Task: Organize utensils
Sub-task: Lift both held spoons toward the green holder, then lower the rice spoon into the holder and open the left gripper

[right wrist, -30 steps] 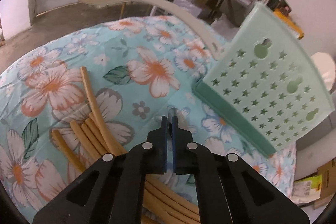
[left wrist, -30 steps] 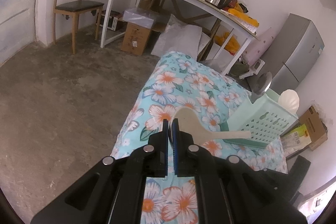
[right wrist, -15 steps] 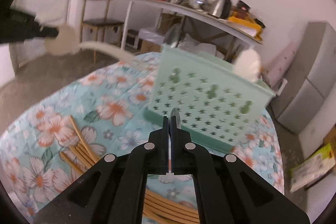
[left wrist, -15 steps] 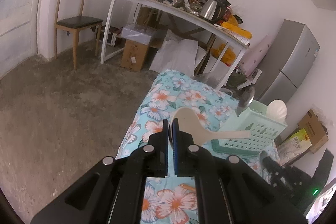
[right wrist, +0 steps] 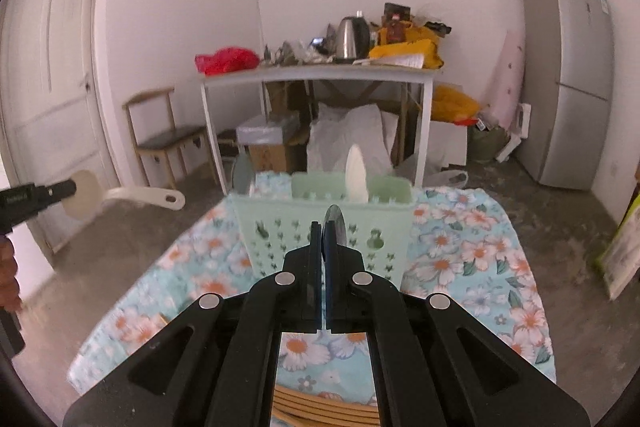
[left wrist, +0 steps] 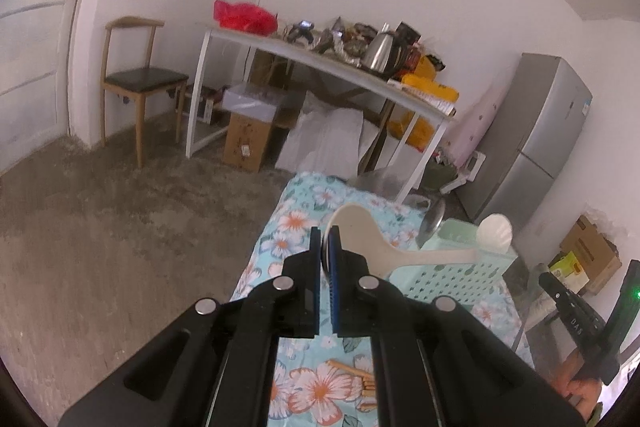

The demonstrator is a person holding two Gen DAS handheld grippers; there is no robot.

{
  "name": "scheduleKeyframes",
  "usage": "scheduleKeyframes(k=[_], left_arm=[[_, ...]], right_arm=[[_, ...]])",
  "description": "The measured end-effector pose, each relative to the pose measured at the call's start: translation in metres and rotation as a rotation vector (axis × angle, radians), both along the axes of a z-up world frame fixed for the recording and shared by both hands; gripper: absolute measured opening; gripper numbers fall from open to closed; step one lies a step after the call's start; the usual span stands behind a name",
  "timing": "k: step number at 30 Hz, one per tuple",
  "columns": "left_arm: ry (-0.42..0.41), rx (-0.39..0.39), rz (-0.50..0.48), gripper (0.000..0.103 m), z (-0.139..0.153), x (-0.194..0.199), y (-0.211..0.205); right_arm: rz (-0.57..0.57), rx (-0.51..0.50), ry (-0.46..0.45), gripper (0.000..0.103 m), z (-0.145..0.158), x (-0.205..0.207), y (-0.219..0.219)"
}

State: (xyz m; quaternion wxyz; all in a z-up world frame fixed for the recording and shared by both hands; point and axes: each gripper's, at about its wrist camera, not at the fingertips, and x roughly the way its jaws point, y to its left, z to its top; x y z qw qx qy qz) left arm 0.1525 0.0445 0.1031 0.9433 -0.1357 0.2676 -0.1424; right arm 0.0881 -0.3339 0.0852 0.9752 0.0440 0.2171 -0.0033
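My left tongs [left wrist: 326, 241] clamp a cream rice paddle [left wrist: 360, 239] by its blade, above the flowered table; my right tongs [right wrist: 322, 233] pinch a metal utensil [right wrist: 335, 223] before the green basket [right wrist: 324, 227].

Both tools — and paddle [left wrist: 362, 239] — higher now

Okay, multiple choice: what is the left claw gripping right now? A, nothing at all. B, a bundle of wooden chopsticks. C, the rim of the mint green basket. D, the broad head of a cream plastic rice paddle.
D: the left claw is shut on the broad head of the cream plastic rice paddle, whose handle sticks out sideways above the flowered cloth.
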Motion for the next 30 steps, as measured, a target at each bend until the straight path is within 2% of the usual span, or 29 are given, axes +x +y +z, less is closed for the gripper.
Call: scheduleKeyframes(k=[11,18,21,24,30], left_arm=[[-0.121,0.01,-0.034,0.003,0.04,-0.012,-0.009],[-0.206,0.105,-0.039,0.003,0.057,-0.01,-0.038],[-0.245,0.171,-0.041,0.003,0.063,-0.006,-0.055],[-0.287,0.277,-0.051,0.003,0.064,-0.002,-0.078],[-0.365,0.531,-0.083,0.003,0.054,0.007,-0.126]], right_arm=[[0.019,0.063,-0.064,0.0,0.022,-0.01,-0.01],[0.027,0.074,-0.077,0.0,0.025,-0.013,-0.016],[0.023,0.073,-0.076,0.0,0.025,-0.013,-0.018],[0.02,0.075,-0.075,0.0,0.026,-0.014,-0.019],[0.009,0.078,-0.065,0.0,0.026,-0.015,-0.023]])
